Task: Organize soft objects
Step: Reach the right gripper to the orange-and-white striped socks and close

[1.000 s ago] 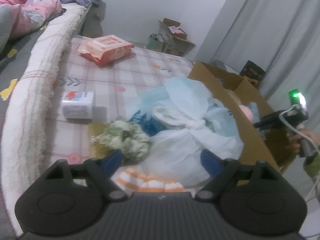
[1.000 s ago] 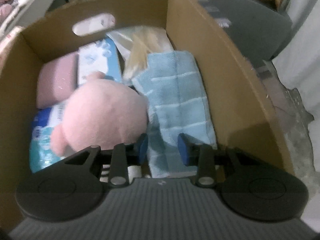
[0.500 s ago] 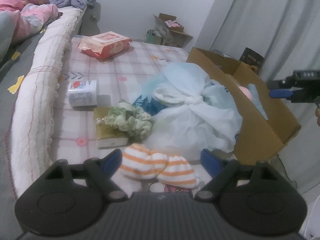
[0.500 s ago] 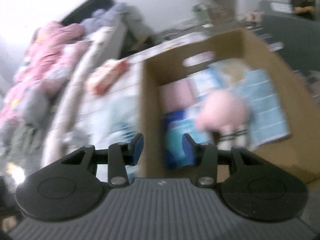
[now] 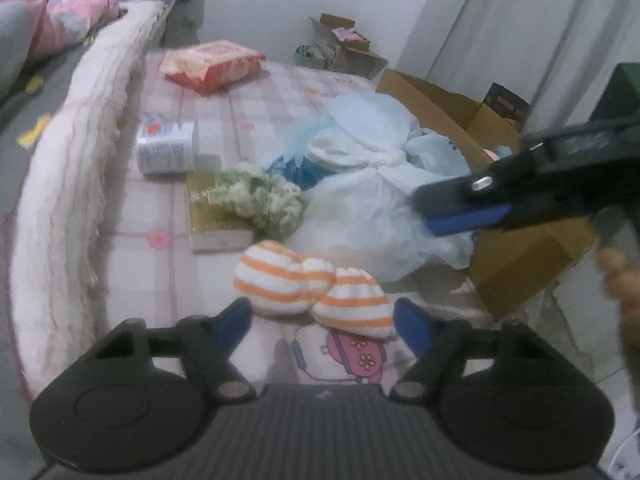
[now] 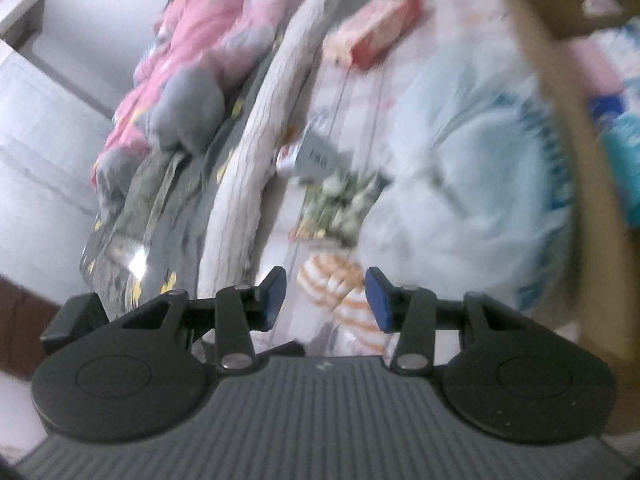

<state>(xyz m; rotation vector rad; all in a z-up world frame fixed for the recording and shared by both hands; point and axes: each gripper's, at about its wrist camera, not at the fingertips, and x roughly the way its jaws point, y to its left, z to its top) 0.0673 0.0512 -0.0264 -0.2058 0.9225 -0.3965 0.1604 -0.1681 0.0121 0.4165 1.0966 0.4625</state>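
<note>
Left wrist view: the left gripper [image 5: 322,316] hangs low over a checked pink mat [image 5: 256,92], its blue fingers spread wide and holding nothing. Between them, just beyond the tips, lie two orange-and-white striped mittens [image 5: 310,286] side by side. Farther off sit a crumpled green cloth [image 5: 260,198] on a gold box [image 5: 212,220], a white plastic bag [image 5: 380,184], a tin [image 5: 166,146] on its side and a red packet [image 5: 212,64]. A cardboard box [image 5: 520,248] stands to the right. The right gripper [image 5: 460,212] reaches in from the right above the bag. In the blurred right wrist view, its fingers [image 6: 274,294] stand apart and empty, with the mittens [image 6: 340,292] seen between them.
</note>
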